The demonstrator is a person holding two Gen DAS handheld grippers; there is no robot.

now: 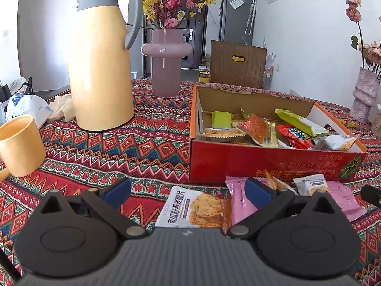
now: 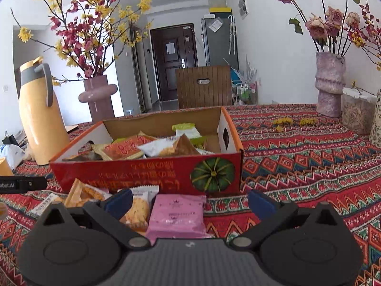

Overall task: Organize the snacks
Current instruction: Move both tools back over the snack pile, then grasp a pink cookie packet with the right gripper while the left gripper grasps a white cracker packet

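- Your left tongs (image 1: 188, 191) are spread wide and hold nothing; they hover low over the white oat-crisp packet (image 1: 195, 208) lying flat on the patterned surface (image 1: 114, 150), just near of the red snack box (image 1: 266, 164).
- Your right tongs (image 2: 189, 201) are also spread and empty, with the pink packet (image 2: 177, 215) between the pads and a cracker packet (image 2: 138, 212) touching its left edge.
- The loose snacks sit in a small cluster against the box's near wall; the box already holds a mix of packets, so the job looks partly done.
- With the right tongs, come down on the pink packet alone. Keep the left pad clear of the cracker packet so you do not pinch both.
- Flat wrappers slide: press lightly into the cloth, then close on an edge or the sealed seam.
- Lift above the near wall before moving far, and release over the emptier right end of the box.
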